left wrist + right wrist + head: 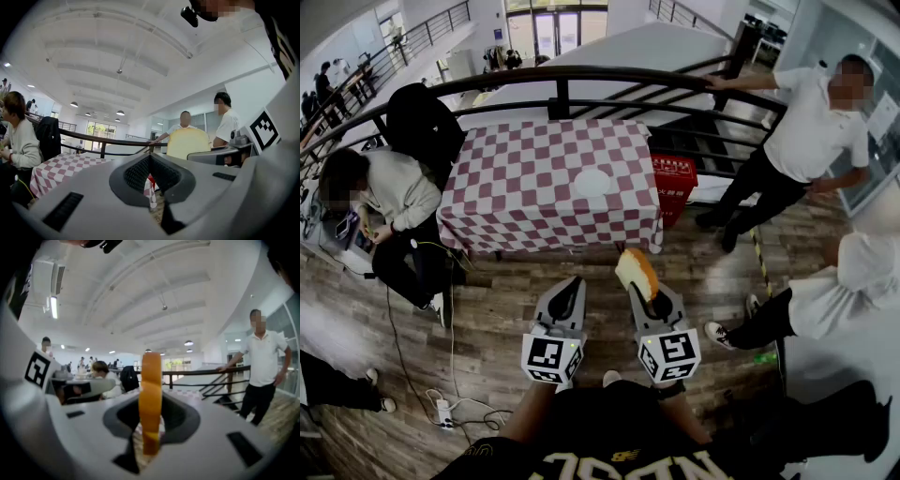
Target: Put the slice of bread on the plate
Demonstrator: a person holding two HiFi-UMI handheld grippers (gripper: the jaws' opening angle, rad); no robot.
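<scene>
A slice of bread [637, 271] with a golden crust stands on edge, and my right gripper [649, 298] is shut on it above the wooden floor. In the right gripper view the bread [151, 399] rises upright between the jaws. My left gripper [570, 286] hangs beside it to the left with its jaws together and nothing in them. From the left gripper view the bread [188, 143] shows to the right. The white plate [592, 182] lies on the red-and-white checked table [516, 202], well ahead of both grippers.
A person [389, 197] sits at the table's left and a black chair [424, 122] stands behind. Another person [811, 122] leans on the black railing [562, 80] at the right, and a third [853, 281] sits lower right. A red box [673, 183] stands beside the table. Cables [442, 411] lie on the floor.
</scene>
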